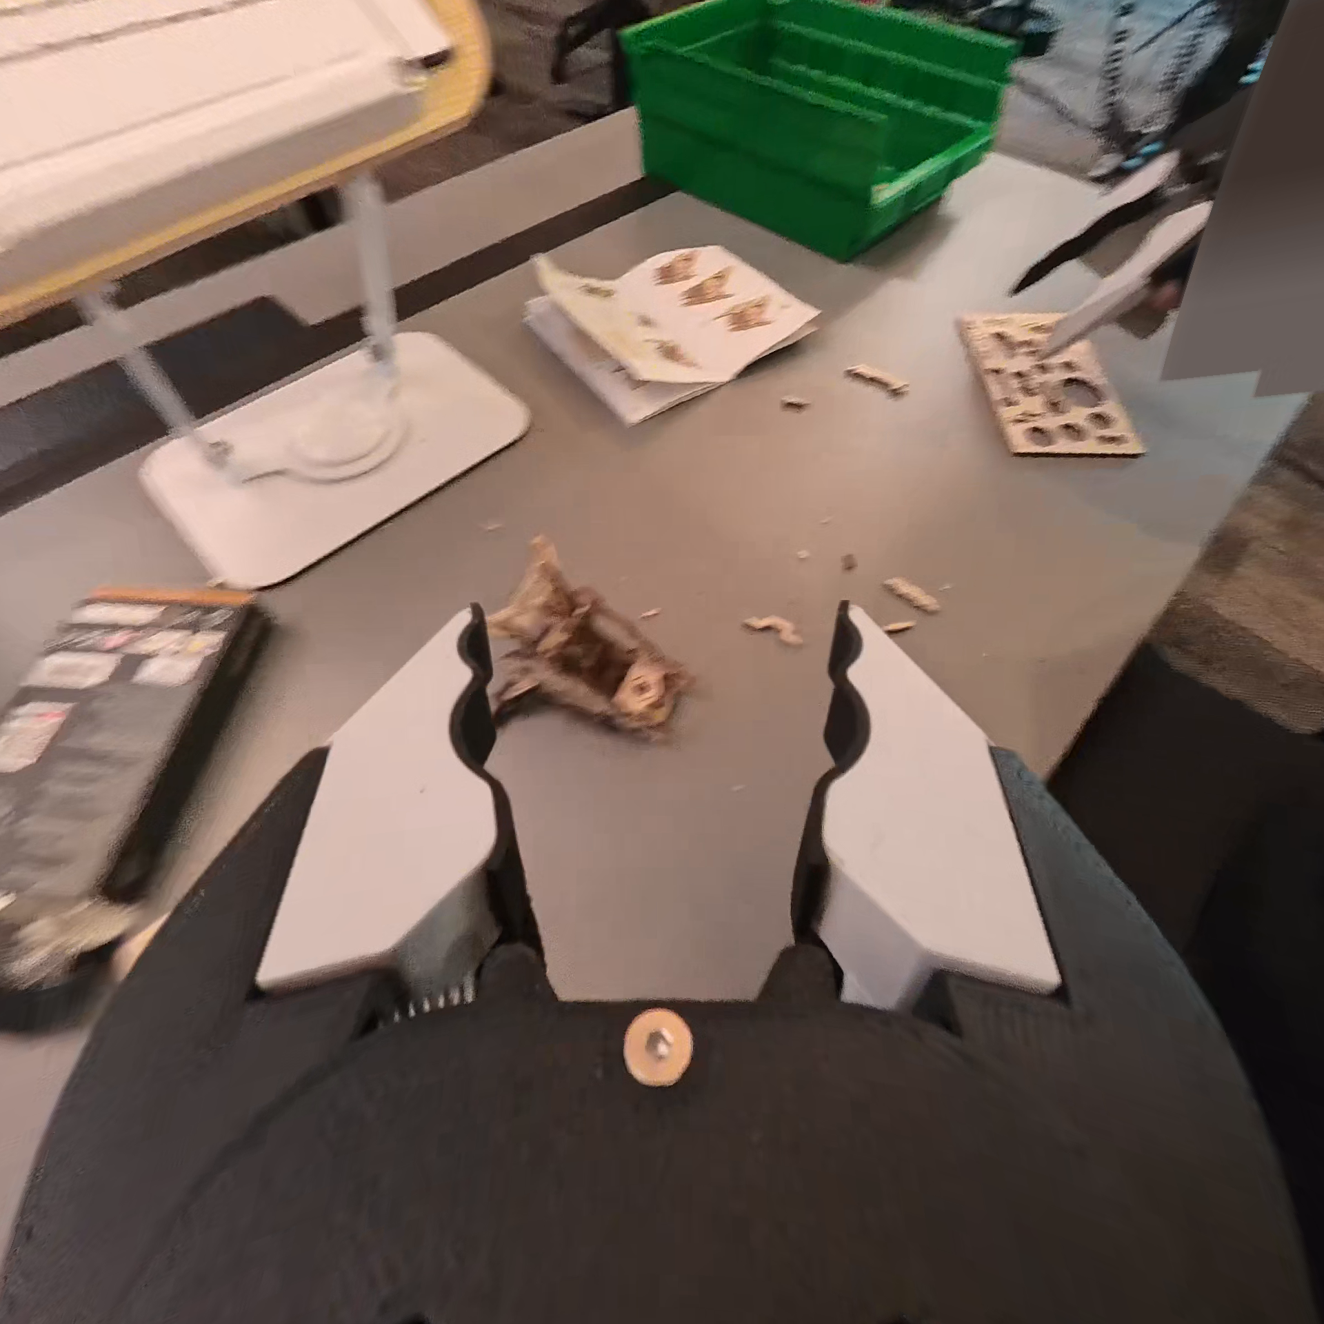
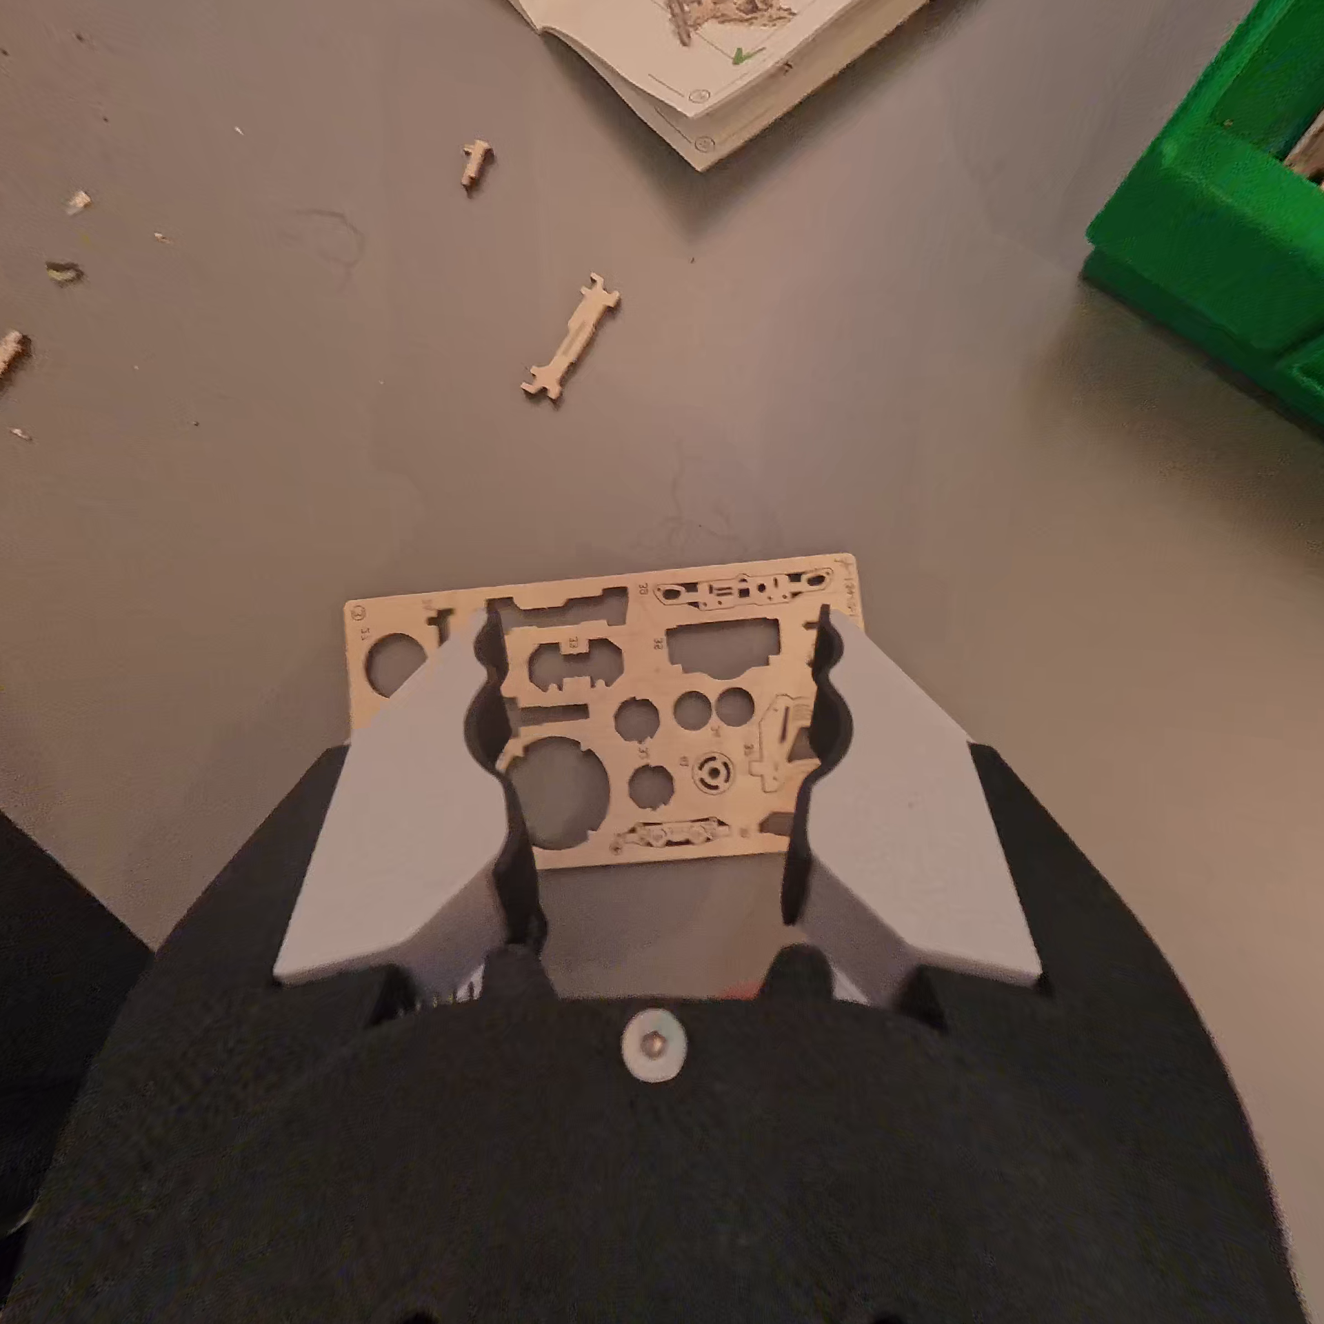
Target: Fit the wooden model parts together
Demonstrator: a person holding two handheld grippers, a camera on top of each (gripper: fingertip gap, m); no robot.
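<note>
A plain grey tabletop (image 1: 716, 501) carries everything; past its right edge lies mottled carpet, and dim clutter fills the room beyond the far edge. The left tool (image 1: 663, 630) hangs above the near part of the tabletop with its two fingers wide apart and nothing between them. Just ahead of it, close to its left finger, lies the partly built wooden model (image 1: 587, 655), blurred and brown. About half a dozen loose wooden bits (image 1: 910, 593) and smaller crumbs are scattered to the model's right. One open instruction booklet (image 1: 673, 322) lies toward the far edge, its pages showing small drawings and print too soft to read. One green bin (image 1: 809, 122) sits at the far edge. A white stand base (image 1: 337, 451) with two thin rods holds up a tilted board near the left edge, and a dark box (image 1: 107, 723) with pale stickers lies at the near left.

The right tool (image 2: 655, 620) hovers over the single wooden parts sheet (image 2: 645, 716) near the right edge, fingers apart and empty, either side of the sheet's middle. The sheet bears small printed numerals beside its many cut-outs. A slim wooden strip (image 2: 571, 335) and a shorter peg (image 2: 474, 162) lie well beyond it.
</note>
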